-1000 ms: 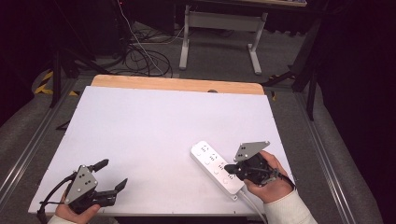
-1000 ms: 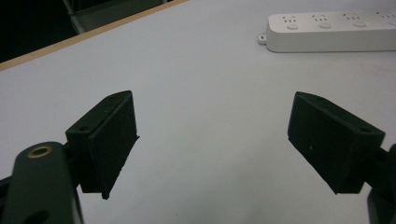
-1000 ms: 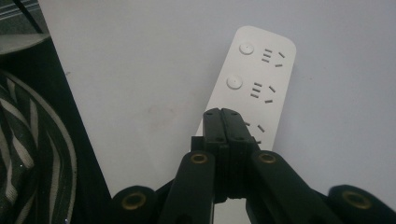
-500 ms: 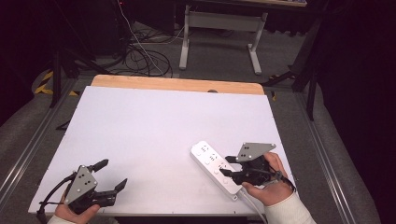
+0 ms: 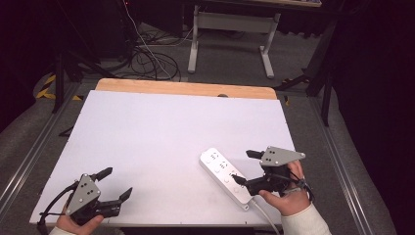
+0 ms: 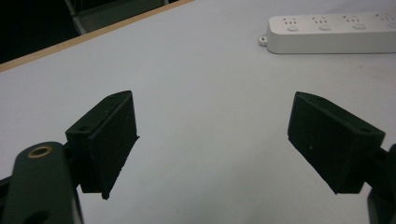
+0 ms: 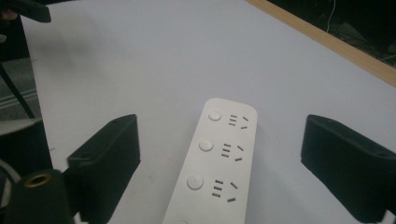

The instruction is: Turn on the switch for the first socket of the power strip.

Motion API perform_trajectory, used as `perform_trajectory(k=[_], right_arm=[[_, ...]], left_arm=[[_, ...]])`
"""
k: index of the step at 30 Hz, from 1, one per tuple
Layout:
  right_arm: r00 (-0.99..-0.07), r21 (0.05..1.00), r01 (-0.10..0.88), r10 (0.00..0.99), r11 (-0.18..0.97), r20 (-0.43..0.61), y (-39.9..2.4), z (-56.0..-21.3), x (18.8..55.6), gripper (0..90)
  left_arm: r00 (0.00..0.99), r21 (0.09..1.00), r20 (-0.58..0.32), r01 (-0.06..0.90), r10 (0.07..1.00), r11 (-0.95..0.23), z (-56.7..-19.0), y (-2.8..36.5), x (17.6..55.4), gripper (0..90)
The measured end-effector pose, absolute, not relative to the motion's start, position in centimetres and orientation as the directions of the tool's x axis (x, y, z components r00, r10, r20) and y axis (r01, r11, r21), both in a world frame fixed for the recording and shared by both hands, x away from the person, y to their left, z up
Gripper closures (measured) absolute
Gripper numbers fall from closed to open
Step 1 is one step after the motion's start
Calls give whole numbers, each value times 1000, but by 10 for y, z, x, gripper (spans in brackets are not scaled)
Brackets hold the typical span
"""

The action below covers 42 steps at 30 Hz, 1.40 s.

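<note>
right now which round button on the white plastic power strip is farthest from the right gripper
The round button at the white plastic power strip's rounded far end; the other buttons sit nearer the right gripper, between its open jaws.

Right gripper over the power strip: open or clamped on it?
Open. The right gripper has just been opening; its jaws stand wide on either side of the power strip, pads clear of its edges.

A white table top (image 5: 161,142) fills the middle, with a bare wooden strip (image 5: 186,88) along its far edge. Beyond it, on the grey floor (image 5: 235,73), black cables (image 5: 147,61) lie tangled at far left, and a grey desk frame (image 5: 230,29) stands farther right.
</note>
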State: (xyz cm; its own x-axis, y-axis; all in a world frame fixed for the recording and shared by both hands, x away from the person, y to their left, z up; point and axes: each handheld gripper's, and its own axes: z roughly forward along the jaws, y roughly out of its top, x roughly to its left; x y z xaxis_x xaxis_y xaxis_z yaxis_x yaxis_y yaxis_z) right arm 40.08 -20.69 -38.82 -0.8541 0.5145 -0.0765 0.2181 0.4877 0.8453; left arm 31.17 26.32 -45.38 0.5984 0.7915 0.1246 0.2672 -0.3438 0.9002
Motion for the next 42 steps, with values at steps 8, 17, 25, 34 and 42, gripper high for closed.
perform_trajectory(k=[8,17,25,34,42], right_arm=[[-857,879,211,514,428,-45,-226,-399,399,49],[-824,893,241,566,380,-18,-245,-417,397,50],[-786,903,269,619,335,5,-258,-435,396,50],[-773,908,285,633,308,28,-274,-452,394,48],[-732,899,320,680,301,33,-287,-468,393,48]], left_arm=[[599,901,122,267,791,-341,-454,263,312,166],[604,905,119,261,788,-336,-453,264,312,166],[610,910,104,261,785,-323,-453,264,312,166],[614,911,98,261,783,-318,-453,264,312,166],[613,908,104,262,783,-326,-453,264,312,166]])
